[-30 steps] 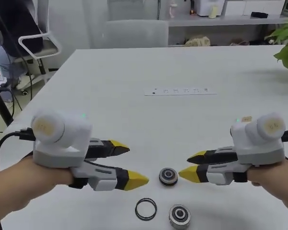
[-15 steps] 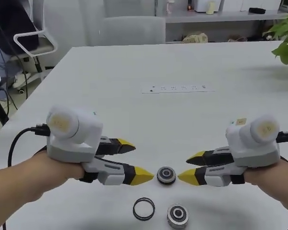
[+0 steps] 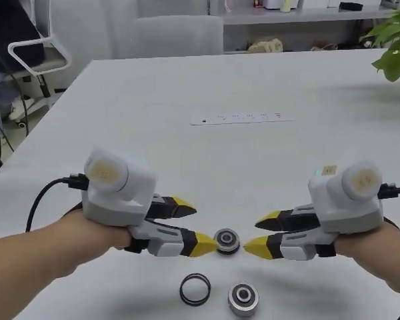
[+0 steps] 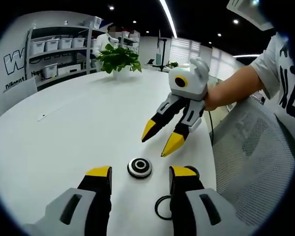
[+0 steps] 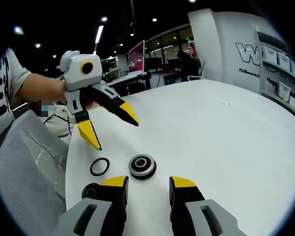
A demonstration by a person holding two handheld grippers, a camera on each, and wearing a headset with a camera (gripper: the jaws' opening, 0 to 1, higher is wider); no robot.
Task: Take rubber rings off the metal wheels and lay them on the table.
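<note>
A metal wheel (image 3: 227, 241) with a dark rubber ring around it lies flat on the white table (image 3: 207, 160). My left gripper (image 3: 197, 227) is open, its lower tip just at the wheel's left edge. My right gripper (image 3: 255, 232) is open too, a short gap from the wheel's right side. In the left gripper view the wheel (image 4: 139, 167) lies just ahead of the open jaws of the left gripper (image 4: 141, 173), facing the right gripper (image 4: 155, 146). A loose black ring (image 3: 195, 289) and a bare silver wheel (image 3: 243, 298) lie nearer me.
A white power strip (image 3: 242, 119) lies mid-table. A potted plant (image 3: 395, 50) stands at the far right corner, and chairs (image 3: 177, 35) stand beyond the far edge. In the right gripper view a mesh chair (image 5: 24, 162) is close to the table's near edge.
My left gripper has moved right until its lower tip reaches the ringed wheel. The right gripper has barely moved. The head view has tilted down a little.
</note>
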